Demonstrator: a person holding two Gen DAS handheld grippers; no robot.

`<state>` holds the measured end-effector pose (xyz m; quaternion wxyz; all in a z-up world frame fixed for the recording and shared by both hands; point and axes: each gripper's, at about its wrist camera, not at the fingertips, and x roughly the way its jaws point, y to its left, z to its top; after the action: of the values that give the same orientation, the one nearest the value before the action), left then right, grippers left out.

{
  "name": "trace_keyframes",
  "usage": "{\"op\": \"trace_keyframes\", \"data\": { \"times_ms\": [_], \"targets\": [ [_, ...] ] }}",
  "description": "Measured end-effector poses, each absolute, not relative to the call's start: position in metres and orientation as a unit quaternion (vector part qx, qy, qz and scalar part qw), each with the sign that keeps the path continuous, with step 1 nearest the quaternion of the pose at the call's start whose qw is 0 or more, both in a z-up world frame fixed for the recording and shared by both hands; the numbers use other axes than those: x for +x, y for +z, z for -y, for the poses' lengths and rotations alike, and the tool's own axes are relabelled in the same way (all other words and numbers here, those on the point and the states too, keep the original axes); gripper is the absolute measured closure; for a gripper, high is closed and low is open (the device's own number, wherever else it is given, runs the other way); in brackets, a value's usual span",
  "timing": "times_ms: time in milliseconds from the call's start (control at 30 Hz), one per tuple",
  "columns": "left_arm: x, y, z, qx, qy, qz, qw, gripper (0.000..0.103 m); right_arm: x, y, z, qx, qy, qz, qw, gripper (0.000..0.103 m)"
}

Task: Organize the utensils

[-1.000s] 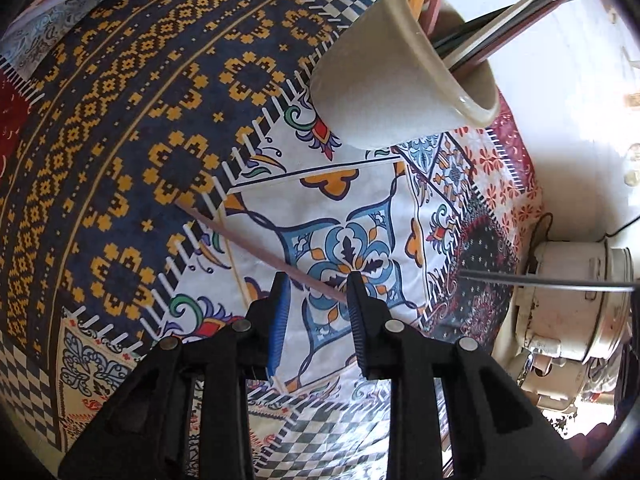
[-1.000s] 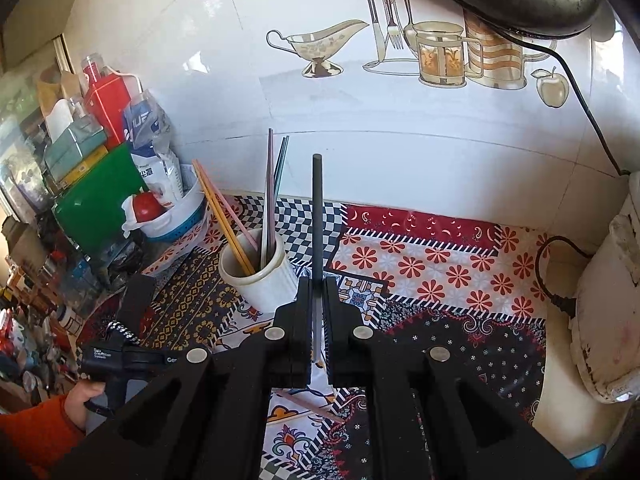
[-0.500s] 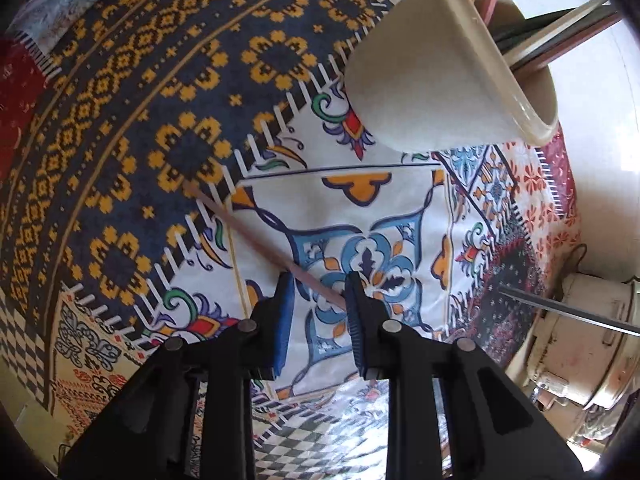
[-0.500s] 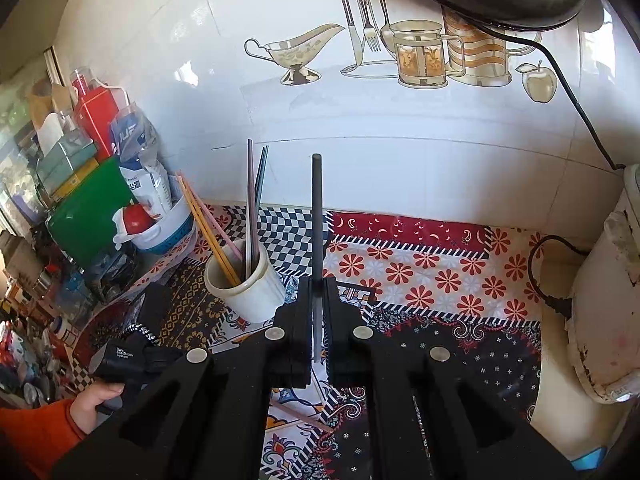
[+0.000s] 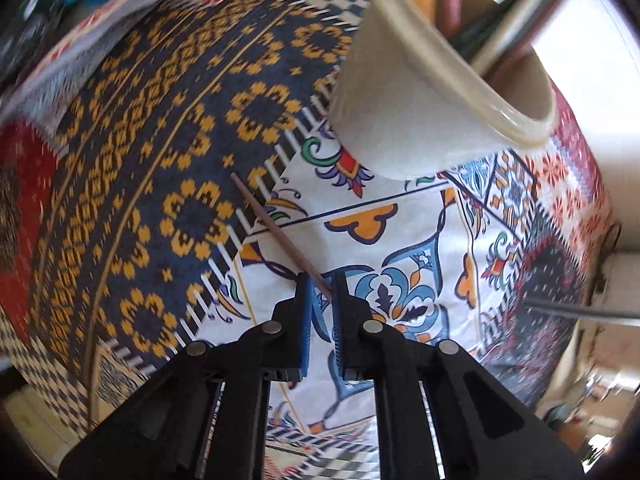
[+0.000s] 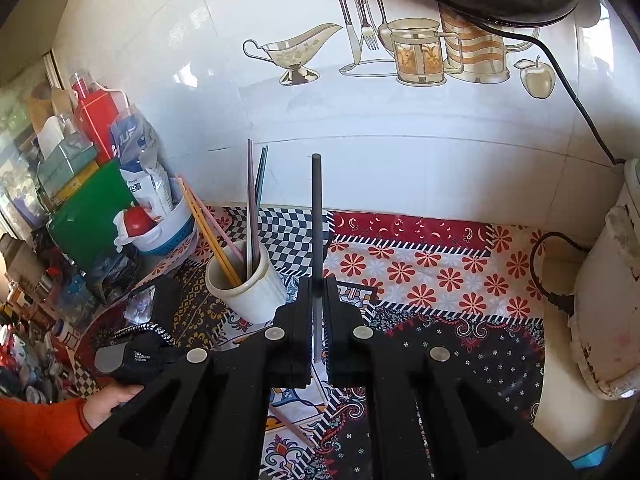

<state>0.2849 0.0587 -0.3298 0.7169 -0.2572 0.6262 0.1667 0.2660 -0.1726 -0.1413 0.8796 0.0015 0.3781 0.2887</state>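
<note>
One thin pink chopstick (image 5: 276, 236) is lying between the closing left gripper (image 5: 322, 292) jaws; it could slip sideways. The right gripper (image 6: 316, 300) is pinching a black chopstick (image 6: 316, 216).

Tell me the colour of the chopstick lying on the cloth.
Reddish brown chopstick, lying on the patterned cloth; the left wrist view shows it best.
</note>
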Motion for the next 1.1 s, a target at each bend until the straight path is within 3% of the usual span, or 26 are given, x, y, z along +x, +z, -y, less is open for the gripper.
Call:
{"op": "trace_keyframes", "data": {
  "times_ms": [167, 267, 467, 533, 600, 667, 867, 1100],
  "targets": [
    [0.287, -0.324, -0.058, -0.195, 0.147, -0.639, 0.729, 0.103, 0.263, -0.141, 0.174, 0.003, 0.289, -0.377, 0.880, 0.099],
    [0.273, -0.328, -0.077, -0.185, 0.143, -0.651, 0.722, 0.102, 0.261, -0.140, 0.175, 0.003, 0.289, -0.375, 0.881, 0.099],
    [0.259, -0.326, -0.103, -0.276, 0.126, -0.648, 0.699, 0.100, 0.262, -0.142, 0.175, 0.004, 0.288, -0.377, 0.880, 0.099],
    [0.256, -0.322, -0.104, -0.296, 0.115, -0.638, 0.702, 0.093, 0.263, -0.144, 0.174, 0.005, 0.288, -0.380, 0.879, 0.099],
    [0.255, -0.319, -0.102, -0.314, 0.108, -0.627, 0.705, 0.077, 0.264, -0.145, 0.173, 0.003, 0.289, -0.381, 0.878, 0.099],
    [0.261, -0.318, -0.095, -0.320, 0.107, -0.618, 0.710, 0.072, 0.264, -0.144, 0.171, 0.000, 0.291, -0.381, 0.878, 0.099],
    [0.284, -0.318, -0.076, -0.297, 0.145, -0.622, 0.710, 0.072, 0.264, -0.140, 0.167, -0.003, 0.298, -0.375, 0.878, 0.099],
    [0.318, -0.312, -0.041, -0.207, 0.175, -0.629, 0.729, 0.091, 0.266, -0.139, 0.168, -0.002, 0.299, -0.369, 0.880, 0.099]
  ]
}}
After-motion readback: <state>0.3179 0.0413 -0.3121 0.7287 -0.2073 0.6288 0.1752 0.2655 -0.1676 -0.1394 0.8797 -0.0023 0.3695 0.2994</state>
